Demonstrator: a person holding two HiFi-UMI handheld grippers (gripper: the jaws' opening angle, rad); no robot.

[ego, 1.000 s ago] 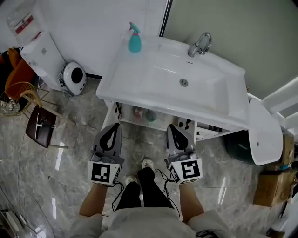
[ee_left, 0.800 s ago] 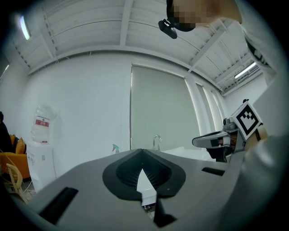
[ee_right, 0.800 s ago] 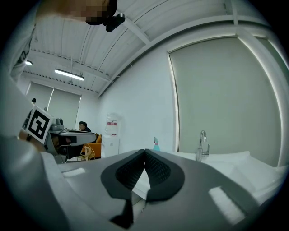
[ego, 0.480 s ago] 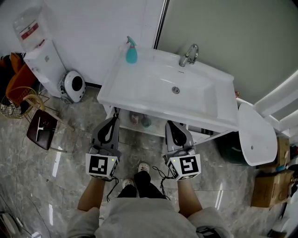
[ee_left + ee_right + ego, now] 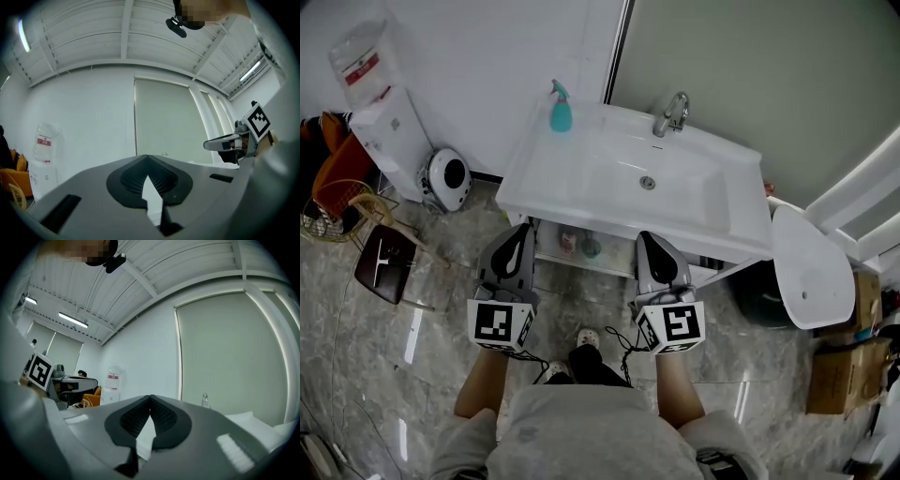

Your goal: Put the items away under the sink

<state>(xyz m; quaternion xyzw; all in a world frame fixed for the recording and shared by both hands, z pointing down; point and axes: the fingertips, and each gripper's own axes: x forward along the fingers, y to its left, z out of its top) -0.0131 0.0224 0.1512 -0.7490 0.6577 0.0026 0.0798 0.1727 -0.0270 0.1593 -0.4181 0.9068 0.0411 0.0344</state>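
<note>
A white sink (image 5: 712, 220) on an open stand fills the middle of the head view. A teal spray bottle (image 5: 560, 111) stands on its back left corner, left of the chrome tap (image 5: 672, 112). On the shelf (image 5: 614, 264) under the basin sit a pinkish item (image 5: 569, 243) and a teal one (image 5: 592, 247). My left gripper (image 5: 525, 230) and right gripper (image 5: 645, 238) are held side by side in front of the sink, tips at its front edge. Both are shut and hold nothing. The tips meet in the left gripper view (image 5: 146, 157) and in the right gripper view (image 5: 150, 397).
A water dispenser (image 5: 380, 117), a round white appliance (image 5: 448, 176), a brown chair (image 5: 382, 261) and a wire basket (image 5: 326, 214) stand to the left. To the right are a white toilet lid (image 5: 811, 272), a dark bin (image 5: 757, 292) and cardboard boxes (image 5: 846, 375).
Both grippers have risen, staying side by side and shut. The head camera has lifted too, so the sink looks smaller and farther down, and the gripper tips reach its front edge.
</note>
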